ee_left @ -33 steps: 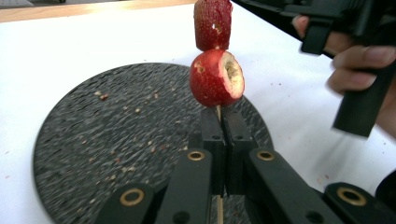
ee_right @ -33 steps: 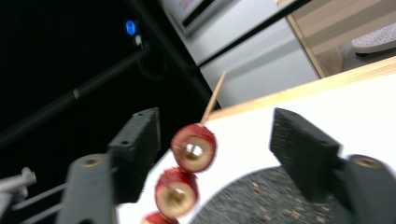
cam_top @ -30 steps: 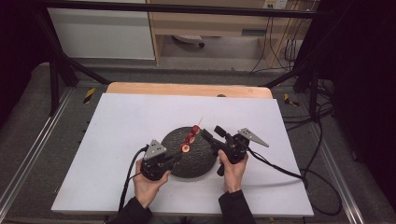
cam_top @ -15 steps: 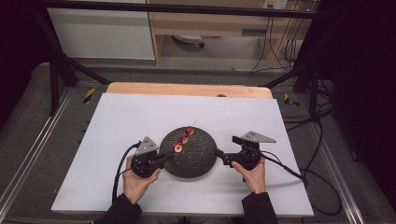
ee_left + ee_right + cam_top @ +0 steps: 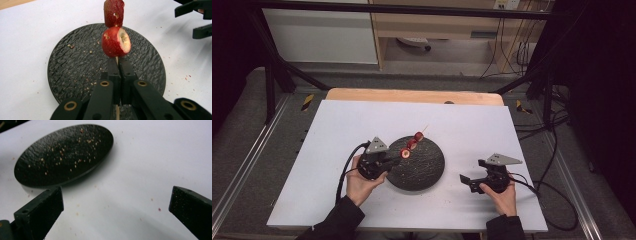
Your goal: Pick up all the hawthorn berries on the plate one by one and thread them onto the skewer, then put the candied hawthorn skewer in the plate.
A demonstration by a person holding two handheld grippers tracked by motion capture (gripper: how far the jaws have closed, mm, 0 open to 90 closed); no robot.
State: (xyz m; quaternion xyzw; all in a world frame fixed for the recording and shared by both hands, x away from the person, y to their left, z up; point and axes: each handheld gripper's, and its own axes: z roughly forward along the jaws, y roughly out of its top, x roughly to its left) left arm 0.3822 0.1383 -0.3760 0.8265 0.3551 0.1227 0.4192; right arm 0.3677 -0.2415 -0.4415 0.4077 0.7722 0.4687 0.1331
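Above the round black textured plate (image 5: 75, 65), two red cut fruit pieces (image 5: 115, 41) are sitting threaded on a thin wooden skewer (image 5: 116, 59), so crumbs are dropping onto the plate rather than the white surface (image 5: 337, 125). The left gripper (image 5: 117, 65) is pinching the skewer's bare end between pressed-together fingers. The right gripper (image 5: 468, 181), its fingers having just spread wide with nothing between them, is hanging over the surface beside the plate.

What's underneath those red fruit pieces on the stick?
The dark round plate, sprinkled with crumbs, lies below the fruit. The skewer is held above it by the shut left gripper, whose jaws cover the plate's near part.
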